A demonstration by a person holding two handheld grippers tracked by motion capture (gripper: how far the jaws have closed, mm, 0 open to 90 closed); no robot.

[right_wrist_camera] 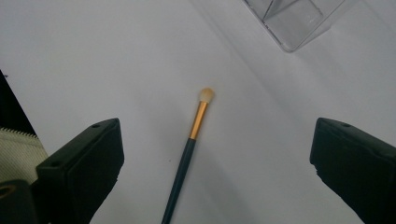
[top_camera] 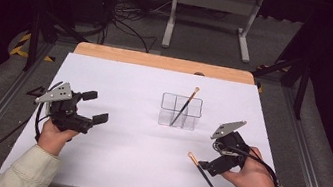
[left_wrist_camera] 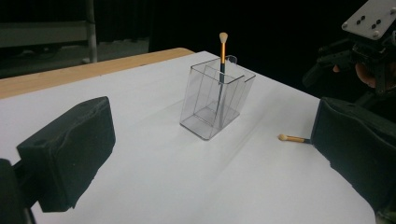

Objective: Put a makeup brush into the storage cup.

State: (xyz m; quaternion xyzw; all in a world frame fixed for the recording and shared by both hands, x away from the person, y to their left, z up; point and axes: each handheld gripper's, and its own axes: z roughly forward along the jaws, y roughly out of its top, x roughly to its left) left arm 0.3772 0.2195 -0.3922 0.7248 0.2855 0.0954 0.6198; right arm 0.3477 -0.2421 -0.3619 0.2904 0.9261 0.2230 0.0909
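A clear compartmented holder (top_camera: 180,112) stands at the middle of the white sheet, with one dark-handled, gold-banded brush (top_camera: 185,105) leaning upright in it. A second brush (top_camera: 203,173) lies flat on the sheet at the near right. My right gripper (top_camera: 210,165) hovers just over that brush, open; in the right gripper view the brush (right_wrist_camera: 194,140) lies between the spread jaws of the right gripper (right_wrist_camera: 215,172), untouched. My left gripper (top_camera: 95,107) is open at the left, holding nothing. In the left gripper view it (left_wrist_camera: 212,149) faces the holder (left_wrist_camera: 217,100) and the standing brush (left_wrist_camera: 222,51).
The white sheet (top_camera: 119,157) covers most of the table, and a wooden strip (top_camera: 159,62) shows at the far edge. Metal rails run along both sides. A corner of the holder (right_wrist_camera: 294,23) lies ahead of the right gripper. The sheet around the holder is bare.
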